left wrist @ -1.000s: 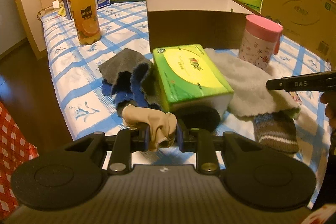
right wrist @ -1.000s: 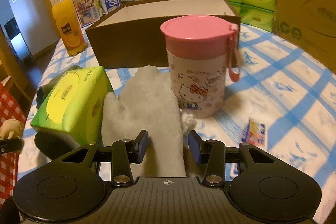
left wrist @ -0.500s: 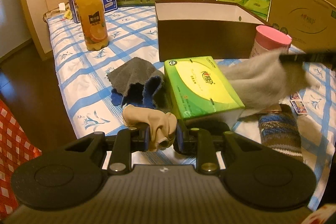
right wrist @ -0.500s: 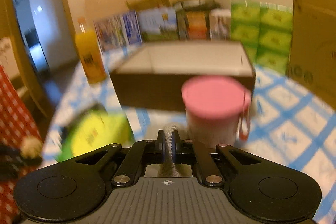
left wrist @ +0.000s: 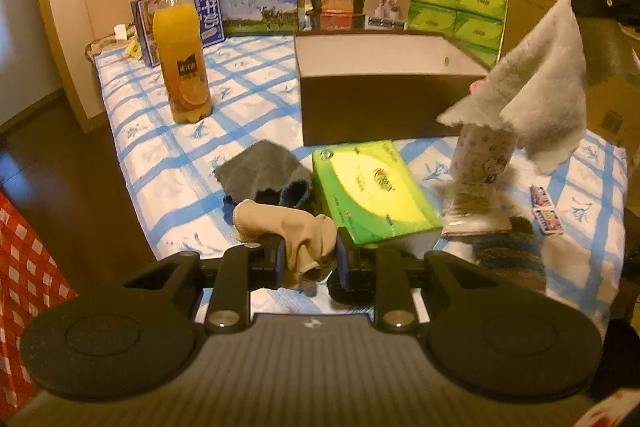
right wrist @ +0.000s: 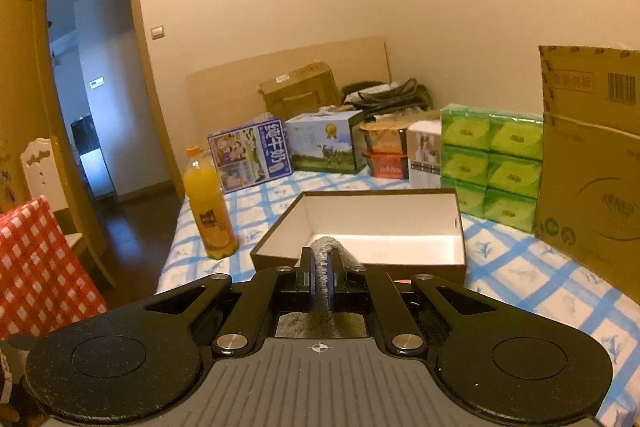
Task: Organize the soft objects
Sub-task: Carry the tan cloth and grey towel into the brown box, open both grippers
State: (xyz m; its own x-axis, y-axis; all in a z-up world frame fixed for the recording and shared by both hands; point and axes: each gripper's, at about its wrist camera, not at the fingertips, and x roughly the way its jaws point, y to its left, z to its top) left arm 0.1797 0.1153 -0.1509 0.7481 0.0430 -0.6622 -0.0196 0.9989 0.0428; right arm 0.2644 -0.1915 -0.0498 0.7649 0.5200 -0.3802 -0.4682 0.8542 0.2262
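Observation:
My left gripper (left wrist: 310, 255) is shut on a beige stocking (left wrist: 288, 227) just above the checked bed cover. A grey-and-blue cloth (left wrist: 264, 173) lies behind it, beside a green tissue pack (left wrist: 372, 187). A striped knit sock (left wrist: 508, 255) lies at the lower right. My right gripper (right wrist: 323, 271) is shut on a fluffy white towel (right wrist: 323, 285), which hangs in the air at the right of the left wrist view (left wrist: 536, 95), in front of the pink-lidded mug (left wrist: 482, 159). The open brown box (right wrist: 380, 227) with a white inside stands just beyond the right gripper.
An orange juice bottle (left wrist: 182, 55) stands at the left of the bed. Milk cartons (left wrist: 260, 5), green tissue packs (left wrist: 456, 11) and a tall cardboard carton (right wrist: 592, 163) line the back and right. Small sachets (left wrist: 544, 205) lie at the right. A red checked cloth (right wrist: 36, 267) hangs off to the left.
My right gripper closed on the white towel and lifted it off the bed to above the mug. The left gripper rose a little with the stocking still in it.

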